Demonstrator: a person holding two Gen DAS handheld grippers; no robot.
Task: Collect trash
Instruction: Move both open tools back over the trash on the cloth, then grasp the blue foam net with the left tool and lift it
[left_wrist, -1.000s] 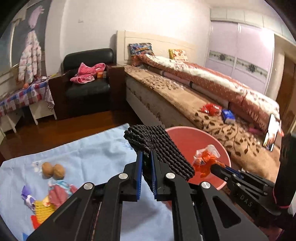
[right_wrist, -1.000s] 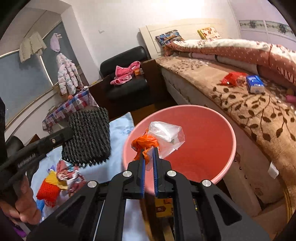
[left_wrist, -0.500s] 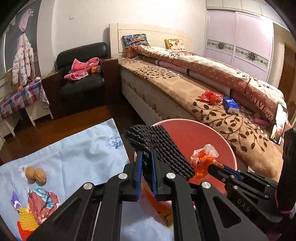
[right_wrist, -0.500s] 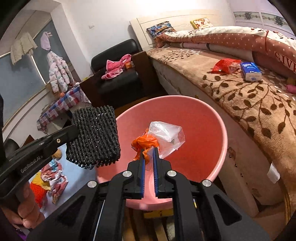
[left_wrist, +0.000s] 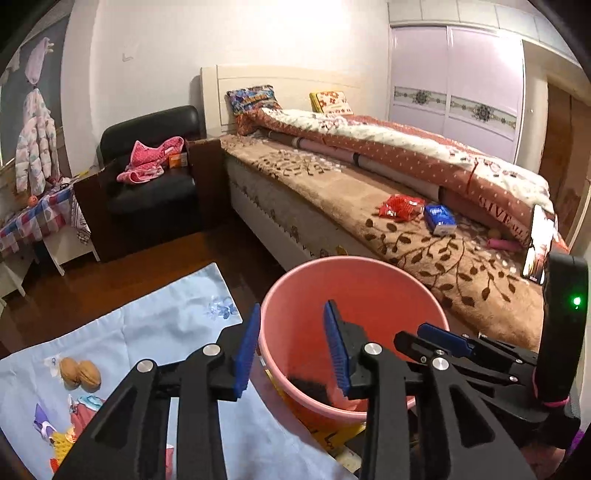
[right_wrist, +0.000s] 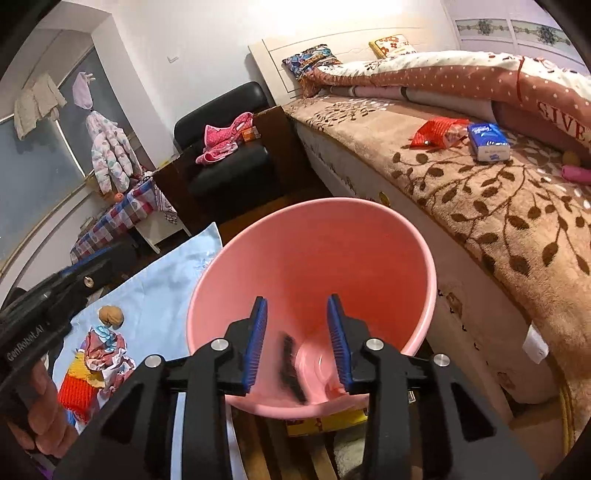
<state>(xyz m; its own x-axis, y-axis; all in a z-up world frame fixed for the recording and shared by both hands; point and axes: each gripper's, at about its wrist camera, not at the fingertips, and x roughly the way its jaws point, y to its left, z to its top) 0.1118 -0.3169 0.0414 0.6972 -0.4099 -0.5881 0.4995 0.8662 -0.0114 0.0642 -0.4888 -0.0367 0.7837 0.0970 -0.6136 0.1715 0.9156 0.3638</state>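
Both hand-held grippers wide open, empty, over pink bucket (right_wrist: 406, 236). Remaining wrapper pile (left_wrist: 62, 439) on blue cloth (left_wrist: 155, 328): lower left, nearer left hand-held gripper (left_wrist: 291, 350); right hand-held gripper (right_wrist: 297, 341) farther.

A pale blue cloth (left_wrist: 155, 332) covers the worktop, bearing two walnuts (left_wrist: 80, 373) and crumpled wrappers (right_wrist: 99, 350). A red packet (left_wrist: 400, 206) and blue tissue pack (left_wrist: 439, 218) lie on the bed (left_wrist: 424, 254).

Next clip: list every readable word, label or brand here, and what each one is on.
"GenRobot.AI": white lettering on the left gripper body, right wrist view.
"SIVE", cut off at the picture's edge: red quilt on the bed.
Blue tissue pack: print too blurred to read.
Red snack wrapper: no legible text.
Orange box on the armchair: too small to read.
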